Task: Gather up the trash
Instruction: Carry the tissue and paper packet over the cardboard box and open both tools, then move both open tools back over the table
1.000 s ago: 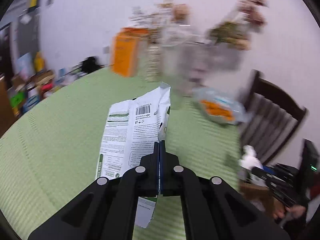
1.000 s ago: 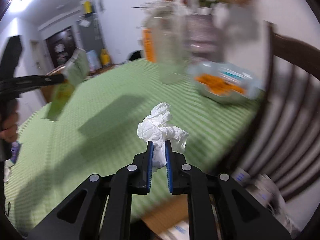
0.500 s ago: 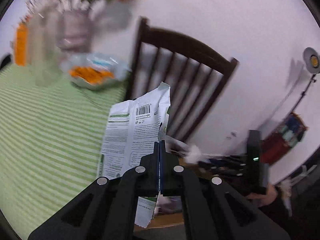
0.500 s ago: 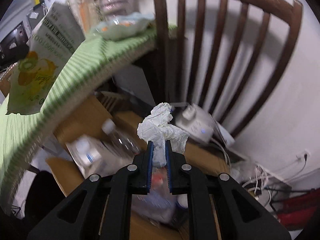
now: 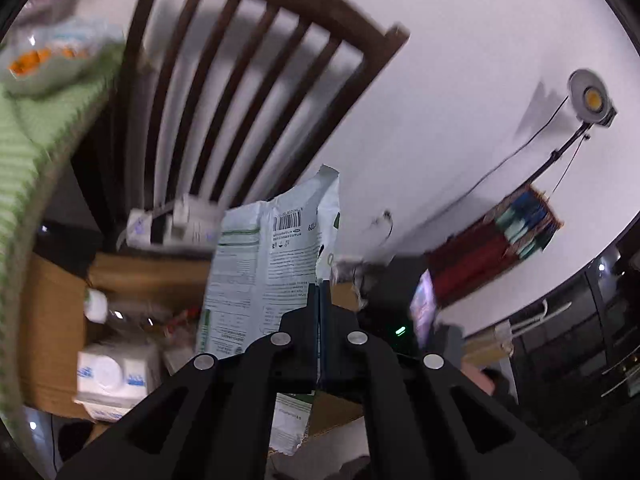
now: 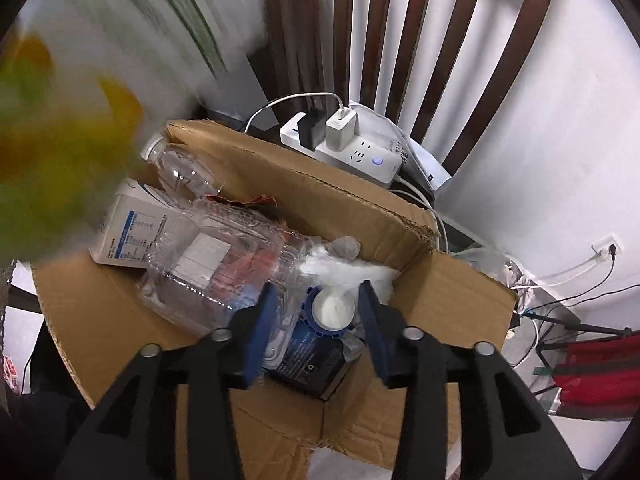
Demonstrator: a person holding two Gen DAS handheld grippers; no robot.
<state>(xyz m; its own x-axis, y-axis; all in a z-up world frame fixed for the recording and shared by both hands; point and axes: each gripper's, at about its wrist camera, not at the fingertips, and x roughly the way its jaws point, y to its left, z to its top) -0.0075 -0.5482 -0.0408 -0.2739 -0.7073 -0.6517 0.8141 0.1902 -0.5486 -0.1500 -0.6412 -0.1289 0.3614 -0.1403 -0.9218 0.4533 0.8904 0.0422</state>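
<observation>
My left gripper (image 5: 320, 292) is shut on an empty white and green food bag (image 5: 264, 268) and holds it in the air above a cardboard trash box (image 5: 52, 280). In the right wrist view the same bag (image 6: 60, 120) is a blur at the upper left. My right gripper (image 6: 316, 308) is open and empty, right over the cardboard box (image 6: 320, 200). The crumpled white tissue (image 6: 348, 268) lies blurred in the box below the jaws, among clear plastic bottles (image 6: 208, 256), a white carton (image 6: 132, 228) and a dark pack (image 6: 312, 356).
A dark wooden chair (image 6: 420, 40) stands behind the box, also seen in the left wrist view (image 5: 240, 80). A white power strip (image 6: 344, 148) with chargers and cables sits beside the box. The green-clothed table edge (image 5: 24, 152) with a snack bag (image 5: 44, 56) is at the left.
Both grippers swung from over the table to over the box. My right gripper opened and let go of the tissue, which dropped into the box. My left gripper still holds the bag.
</observation>
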